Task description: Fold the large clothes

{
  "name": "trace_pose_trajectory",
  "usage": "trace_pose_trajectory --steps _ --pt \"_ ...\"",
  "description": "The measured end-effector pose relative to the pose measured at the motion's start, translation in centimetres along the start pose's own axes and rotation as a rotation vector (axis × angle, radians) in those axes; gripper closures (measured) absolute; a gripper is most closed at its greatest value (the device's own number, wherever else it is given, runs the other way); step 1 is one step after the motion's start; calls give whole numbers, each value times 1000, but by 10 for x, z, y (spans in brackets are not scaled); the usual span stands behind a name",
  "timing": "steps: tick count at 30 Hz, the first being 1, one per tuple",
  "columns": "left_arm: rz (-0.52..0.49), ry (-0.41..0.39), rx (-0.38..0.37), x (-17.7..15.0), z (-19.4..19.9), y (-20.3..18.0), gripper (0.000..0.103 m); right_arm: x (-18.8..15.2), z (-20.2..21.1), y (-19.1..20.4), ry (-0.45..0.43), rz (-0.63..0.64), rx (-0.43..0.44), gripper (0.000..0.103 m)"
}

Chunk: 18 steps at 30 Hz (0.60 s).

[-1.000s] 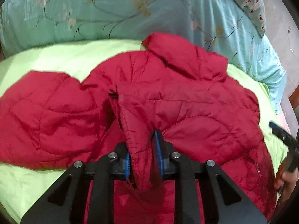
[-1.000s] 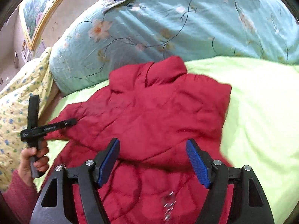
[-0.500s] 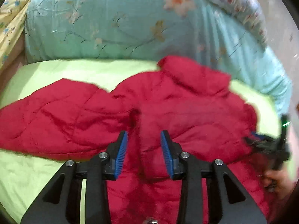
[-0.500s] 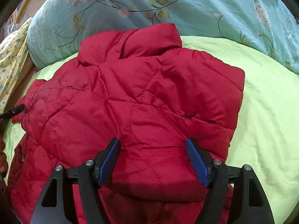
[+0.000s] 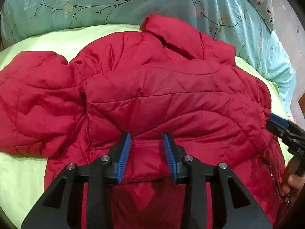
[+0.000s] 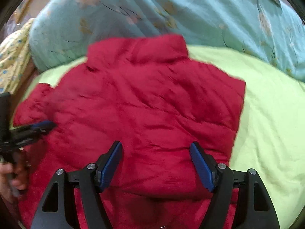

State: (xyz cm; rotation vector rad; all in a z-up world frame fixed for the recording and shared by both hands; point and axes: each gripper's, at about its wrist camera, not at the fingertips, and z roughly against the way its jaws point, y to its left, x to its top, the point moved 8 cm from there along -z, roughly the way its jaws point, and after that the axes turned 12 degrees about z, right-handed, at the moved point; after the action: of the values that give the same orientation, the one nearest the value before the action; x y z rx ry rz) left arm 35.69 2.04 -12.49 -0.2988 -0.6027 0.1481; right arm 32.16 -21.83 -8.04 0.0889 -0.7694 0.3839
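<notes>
A red quilted jacket (image 5: 162, 95) lies flat on the light green bed sheet (image 5: 57, 40), collar toward the far side. One sleeve is folded across the body; the other sleeve (image 5: 34, 99) spreads out to the left. My left gripper (image 5: 146, 148) is open and empty, jaws just above the jacket's lower middle. In the right wrist view the jacket (image 6: 148, 105) fills the centre, and my right gripper (image 6: 156, 164) is wide open above its lower part, holding nothing. Each gripper shows at the edge of the other's view: the right one (image 5: 284, 127), the left one (image 6: 34, 127).
A large turquoise floral duvet (image 5: 133, 0) is piled behind the jacket along the far side. A yellow flowered cloth (image 6: 13, 57) lies at far left in the right wrist view. Bare green sheet (image 6: 266, 124) extends to the right of the jacket.
My left gripper let go of the sleeve fold it was clamping and opened; the sleeve now lies across the jacket body. The right gripper stayed open and shifted over the jacket.
</notes>
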Motion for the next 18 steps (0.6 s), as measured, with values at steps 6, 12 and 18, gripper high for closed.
trace_pose_trajectory --steps 6,12,18 --pt "3 1 -21 -3 3 2 69 1 -37 19 97 48 -6 29" --pt "7 2 -30 -4 2 1 69 -16 -63 12 131 -1 12 27" --pt "82 14 -99 -4 24 9 69 -17 -63 13 130 6 6 27"
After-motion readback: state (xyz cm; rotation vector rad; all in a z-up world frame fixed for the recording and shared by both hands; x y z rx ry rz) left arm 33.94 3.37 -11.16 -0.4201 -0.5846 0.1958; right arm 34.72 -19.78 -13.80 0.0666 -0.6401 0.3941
